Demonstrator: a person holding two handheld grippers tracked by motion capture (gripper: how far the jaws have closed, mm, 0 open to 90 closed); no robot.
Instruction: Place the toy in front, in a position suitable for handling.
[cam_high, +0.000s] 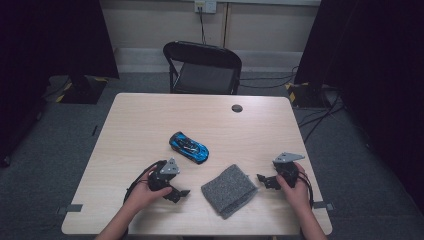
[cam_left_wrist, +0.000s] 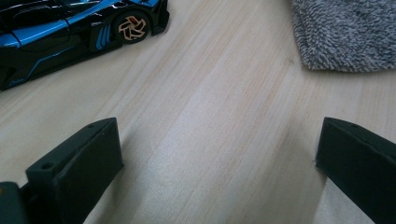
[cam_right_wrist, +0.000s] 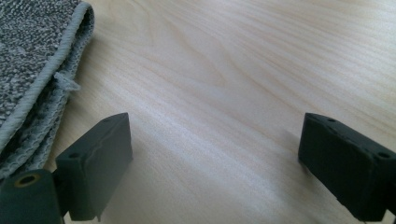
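A blue and black toy car (cam_high: 189, 147) sits near the middle of the wooden table (cam_high: 150, 115). A folded grey cloth (cam_high: 229, 190) lies near the front edge, between the two hands. My left gripper (cam_high: 181, 193) rests on the table left of the cloth, jaws wide open and empty. In the left gripper view the toy car (cam_left_wrist: 70, 32) is at the upper left and the cloth (cam_left_wrist: 345, 32) at the upper right, beyond the left gripper (cam_left_wrist: 219, 154). My right gripper (cam_high: 262, 179) lies just right of the cloth, open and empty; the right gripper view has the cloth (cam_right_wrist: 32, 65) beside the right gripper (cam_right_wrist: 215, 154).
A small dark round cap (cam_high: 237, 108) is set in the table near its far edge. A black folding chair (cam_high: 202, 67) stands behind the table. Cables (cam_high: 320, 115) run over the grey floor at the right. Dark curtains hang on both sides.
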